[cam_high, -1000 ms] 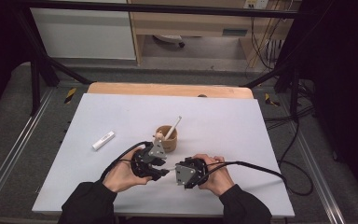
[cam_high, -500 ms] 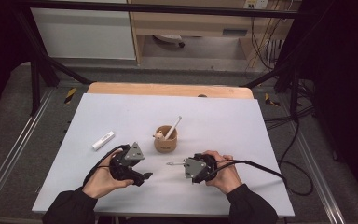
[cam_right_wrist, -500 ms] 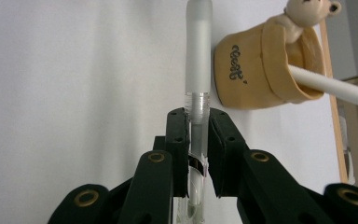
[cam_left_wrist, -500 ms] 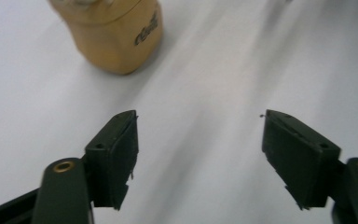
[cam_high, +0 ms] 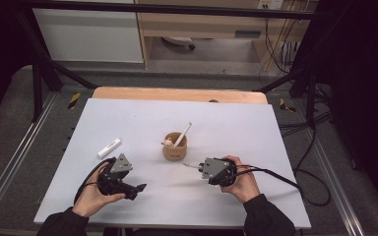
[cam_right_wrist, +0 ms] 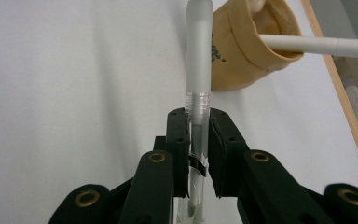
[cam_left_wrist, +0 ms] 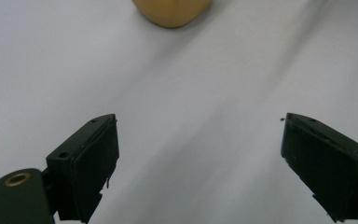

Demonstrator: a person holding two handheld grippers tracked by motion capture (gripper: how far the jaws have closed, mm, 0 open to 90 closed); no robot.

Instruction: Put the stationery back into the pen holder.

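The right tool [cam_right_wrist: 198,140] grips a clear pen [cam_right_wrist: 198,65] just beside the tan cup [cam_high: 175,146] on the surface [cam_high: 142,118], while the left tool [cam_left_wrist: 200,158], jaws just opening, stands wide and empty.

We see the tan cup [cam_left_wrist: 172,11] cut off by the top edge in the left gripper view. In the right gripper view, beside that cup [cam_right_wrist: 247,51], the frosted pen's [cam_right_wrist: 198,51] tip runs past the frame, its lower barrel hidden between the jaws.
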